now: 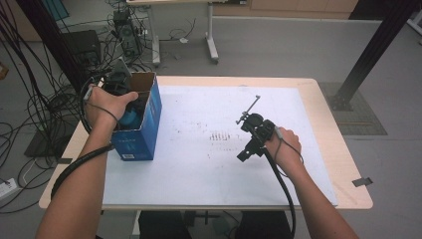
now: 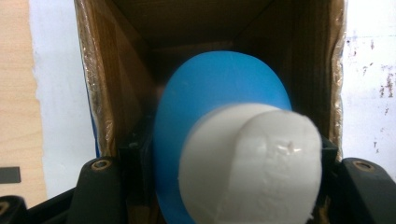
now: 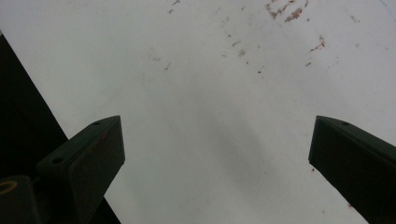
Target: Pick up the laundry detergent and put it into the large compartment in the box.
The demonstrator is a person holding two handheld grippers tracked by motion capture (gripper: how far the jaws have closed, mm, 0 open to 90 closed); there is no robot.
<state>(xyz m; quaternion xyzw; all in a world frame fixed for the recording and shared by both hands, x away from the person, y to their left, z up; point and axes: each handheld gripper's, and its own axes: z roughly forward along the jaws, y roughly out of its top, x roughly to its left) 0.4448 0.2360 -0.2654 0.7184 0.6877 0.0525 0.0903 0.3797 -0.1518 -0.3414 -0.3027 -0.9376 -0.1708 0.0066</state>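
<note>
1. left gripper [image 2: 224, 186] jaws clamped on a blue and white object [image 2: 233, 140], white end nearest the camera, blue body pointing down into the open cardboard box [image 2: 102, 93]
2. risk: the object is nearly as wide as the box mouth, so its blue edge could catch a brown inner wall and tilt or jam; judged from the tight gaps at both sides
3. risk: letting go now looks too high, the object could drop and tip inside, floor of the box is dark, depth cannot be told
4. risk: the box stands near the left edge of the worktop [image 1: 308, 99], a sideways push from the gripper could shove it
5. left hand [image 1: 107, 102] above the box top in the high view, wrist bent, gripper aimed down
6. right gripper [image 1: 256, 137] held low over the white mat [image 3: 210, 93], jaws wide apart, nothing between them, well apart from the box
7. right hand [image 1: 281, 144] behind it, forearm coming in from the bottom edge
</note>
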